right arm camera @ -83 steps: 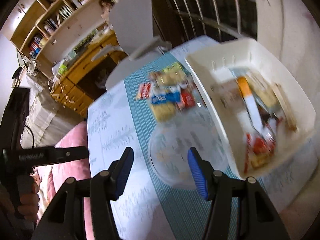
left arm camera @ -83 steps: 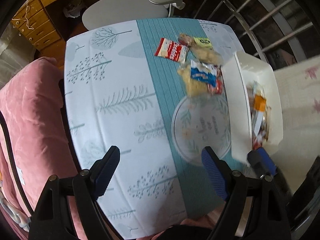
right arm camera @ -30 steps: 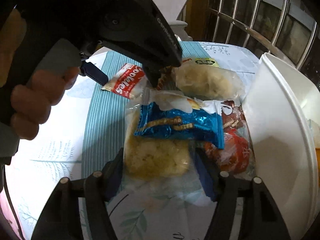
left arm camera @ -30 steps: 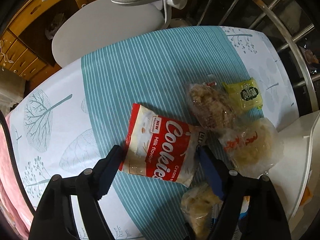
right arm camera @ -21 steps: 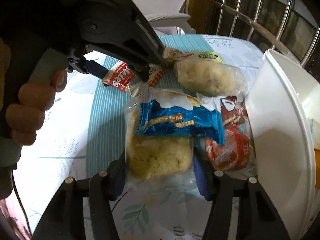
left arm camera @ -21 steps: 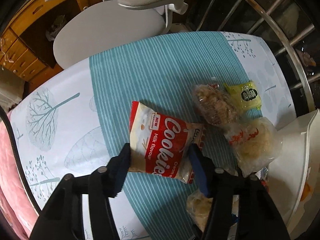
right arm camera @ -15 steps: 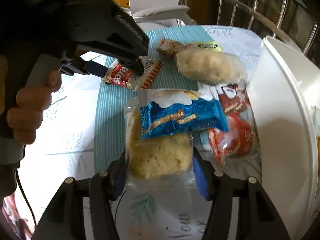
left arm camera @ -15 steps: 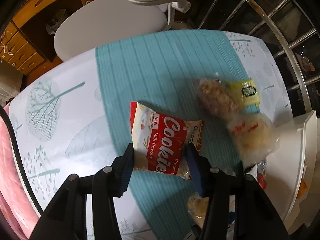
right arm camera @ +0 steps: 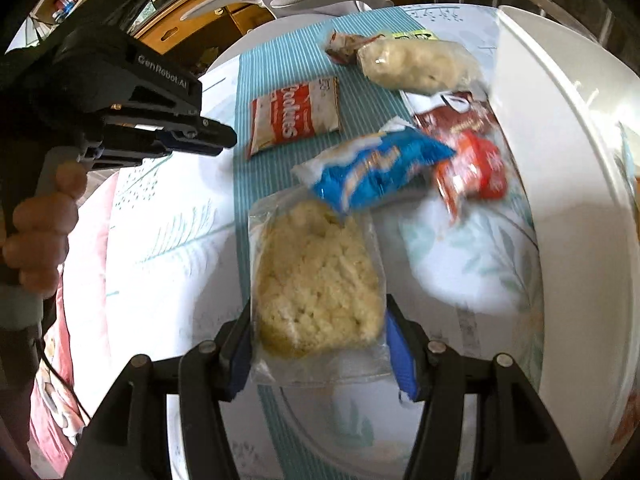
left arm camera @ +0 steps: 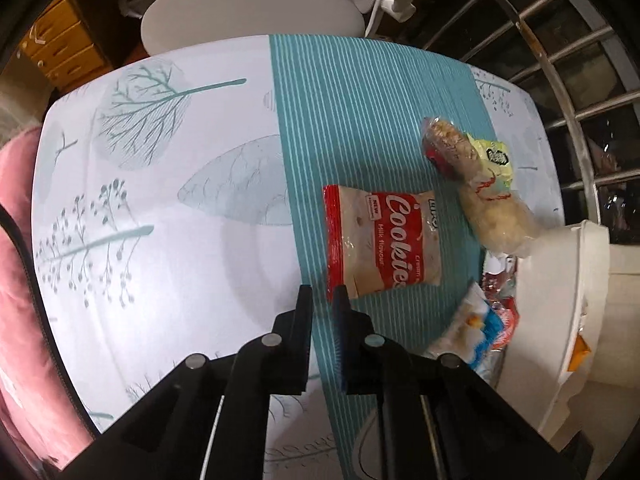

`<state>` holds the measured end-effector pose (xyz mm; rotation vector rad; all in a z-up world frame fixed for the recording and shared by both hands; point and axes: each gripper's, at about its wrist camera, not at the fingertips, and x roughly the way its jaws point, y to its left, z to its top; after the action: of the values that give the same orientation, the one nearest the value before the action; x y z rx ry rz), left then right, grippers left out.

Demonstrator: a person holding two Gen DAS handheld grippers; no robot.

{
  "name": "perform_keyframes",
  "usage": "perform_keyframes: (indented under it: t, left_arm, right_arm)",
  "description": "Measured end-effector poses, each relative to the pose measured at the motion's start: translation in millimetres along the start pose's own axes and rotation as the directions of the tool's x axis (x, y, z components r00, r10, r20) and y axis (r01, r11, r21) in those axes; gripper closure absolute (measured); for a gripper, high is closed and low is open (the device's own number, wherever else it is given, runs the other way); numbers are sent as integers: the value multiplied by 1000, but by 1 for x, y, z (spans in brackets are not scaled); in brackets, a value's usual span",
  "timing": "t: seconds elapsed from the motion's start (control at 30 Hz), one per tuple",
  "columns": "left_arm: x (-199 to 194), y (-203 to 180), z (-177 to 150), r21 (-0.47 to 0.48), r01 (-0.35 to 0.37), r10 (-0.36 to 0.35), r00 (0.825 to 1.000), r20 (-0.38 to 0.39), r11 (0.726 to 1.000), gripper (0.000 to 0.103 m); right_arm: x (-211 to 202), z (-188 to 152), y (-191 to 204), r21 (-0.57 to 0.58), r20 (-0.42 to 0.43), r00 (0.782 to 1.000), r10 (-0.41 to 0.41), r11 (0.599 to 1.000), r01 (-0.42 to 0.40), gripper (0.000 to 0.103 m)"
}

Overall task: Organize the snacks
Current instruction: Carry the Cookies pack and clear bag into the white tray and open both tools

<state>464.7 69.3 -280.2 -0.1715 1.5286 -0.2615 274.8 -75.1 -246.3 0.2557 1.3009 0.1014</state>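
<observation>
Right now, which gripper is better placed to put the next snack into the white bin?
Right. The right gripper already grips the clear rice-cracker bag, with the white bin just to its right. The left gripper is shut, empty, beside the Cookies packet.

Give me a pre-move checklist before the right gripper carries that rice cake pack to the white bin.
1. Right gripper fingers on both sides of the rice cake pack: ok.
2. Pack lifted free of the table: cannot tell.
3. Blue snack bag clear of the pack: not ok, it overlaps the far end.
4. White bin within view on the right: ok.
5. Left gripper out of the path: ok, it sits off to the left, fingers nearly together and holding nothing.
6. Cookies packet secured: not ok, it lies loose on the table.
</observation>
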Motion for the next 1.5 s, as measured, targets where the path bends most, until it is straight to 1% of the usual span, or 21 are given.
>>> perform_keyframes:
  t: [0.03,0.1,0.17,0.23,0.3,0.37,0.43,0.5,0.57,0.63,0.67,0.73,0.8,0.93,1.07,1.1,1.17,1.23,1.3,1.43,1.5]
  left_arm:
    - [-2,1,-1,-2,-5,5,1000,6,1000,91]
    - [-6,-1,-1,-3,-2,2,1000,17,1000,77]
    - [-4,-6,3,-4,2,-2,1000,21,1000,67]
    - [0,-12,8,-9,-4,4,1000,28,1000,61]
    - [8,-21,15,-11,4,-4,999,34,1000,43]
    - [15,-28,20,-10,-1,2,1000,31,1000,39]
    - [20,-33,23,-12,-21,21,999,30,1000,39]
    - [26,-42,28,-14,-23,24,999,24,1000,28]
    - [31,-48,30,-6,-28,28,999,16,1000,26]
    - [38,-56,32,4,-62,62,998,2,998,25]
    - [38,-60,32,15,-79,78,997,9,997,24]
    - [40,-67,32,29,-106,106,994,16,994,24]
    - [42,-71,33,30,-111,111,994,14,993,24]
    - [49,-84,34,41,-165,165,986,16,985,25]
    - [54,-97,34,63,-198,196,980,47,978,26]
    - [55,-101,33,69,-207,202,977,64,976,29]
    - [53,-104,32,78,-217,208,973,102,973,46]
    - [52,-106,31,76,-210,201,973,112,975,49]
    - [51,-107,31,75,-203,194,974,114,976,60]
    - [44,-95,26,44,-155,151,984,92,987,70]
    - [41,-88,23,29,-134,131,988,84,991,80]
  right_arm:
    - [-2,-3,0,-3,-2,1000,0,1000,0,46]
    - [-6,-12,-1,-12,-8,1000,3,1000,-3,46]
    - [-7,-13,-3,-19,-9,1000,5,1000,-5,46]
    - [-10,-19,-5,-23,0,1000,8,1000,-8,46]
    - [-13,-27,-7,-26,11,1000,6,1000,-5,46]
    - [-15,-32,-10,-32,26,1000,1,999,0,46]
    - [-19,-39,-14,-38,40,999,-5,999,6,46]
    - [-23,-41,-18,-42,52,999,-14,999,16,46]
    - [-26,-44,-22,-42,60,998,-17,999,20,46]
    - [-32,-51,-22,-34,68,998,-8,999,11,46]
    - [-33,-51,-24,-30,71,997,-9,999,12,46]
    - [-38,-53,-27,-30,79,997,-23,999,25,46]
    - [-42,-52,-30,-30,86,996,-29,999,31,46]
    - [-50,-52,-29,-34,103,994,-42,998,46,46]
    - [-56,-53,-24,-42,120,991,-54,997,59,46]
    - [-56,-53,-22,-44,123,991,-57,997,63,46]
    - [-59,-55,-23,-45,127,990,-61,997,68,46]
    - [-62,-57,-24,-41,127,990,-66,997,71,46]
    - [-63,-57,-24,-38,128,989,-68,997,73,46]
    - [-66,-58,-25,-33,132,988,-76,996,81,46]
    - [-68,-58,-24,-33,136,987,-81,996,86,46]
